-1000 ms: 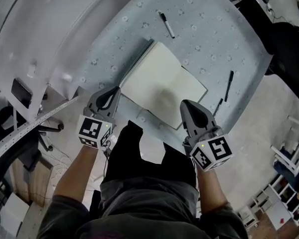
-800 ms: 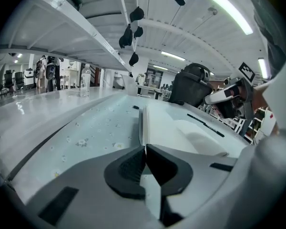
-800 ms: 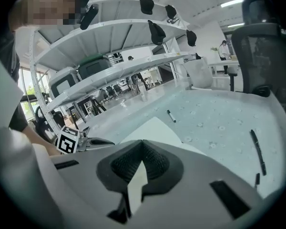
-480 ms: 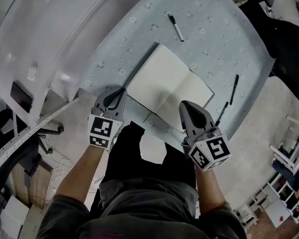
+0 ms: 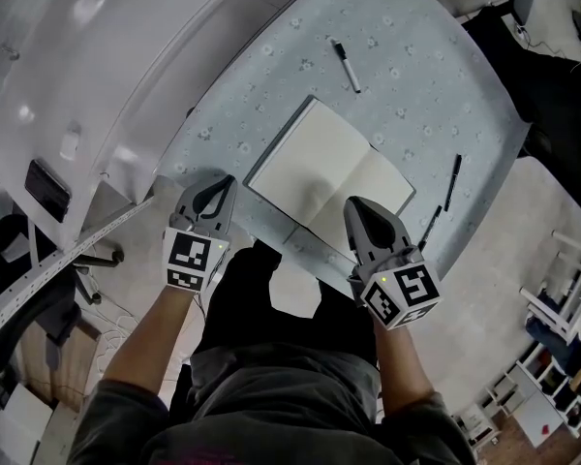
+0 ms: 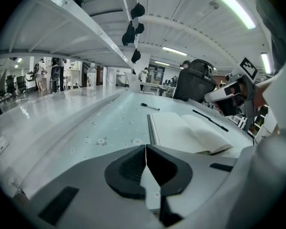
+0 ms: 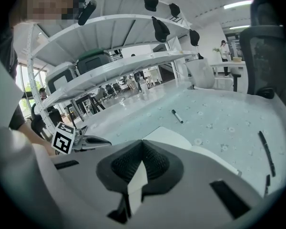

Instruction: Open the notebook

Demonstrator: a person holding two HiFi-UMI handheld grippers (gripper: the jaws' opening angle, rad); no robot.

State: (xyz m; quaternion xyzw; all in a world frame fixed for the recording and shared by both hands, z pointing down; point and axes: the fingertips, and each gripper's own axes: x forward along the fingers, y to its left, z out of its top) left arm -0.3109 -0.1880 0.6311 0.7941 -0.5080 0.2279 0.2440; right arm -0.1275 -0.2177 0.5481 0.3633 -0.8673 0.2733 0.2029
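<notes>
Left gripper (image 5: 216, 184), right gripper (image 5: 358, 211): tilted down at the table's near edge, jaws pressed together, empty. Notebook (image 5: 329, 174): lying open on the floral tablecloth (image 5: 416, 76), just ahead between them. Both forearms (image 5: 140, 345) show in the head view only.

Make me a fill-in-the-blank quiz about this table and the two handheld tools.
1. The notebook lies ____ on the table, pages up.
2. The left gripper has its jaws ____, tips touching.
3. Between the jaws of the right gripper there is ____.
4. The tablecloth is printed with small ____.

Missing words: open; shut; nothing; flowers
</notes>
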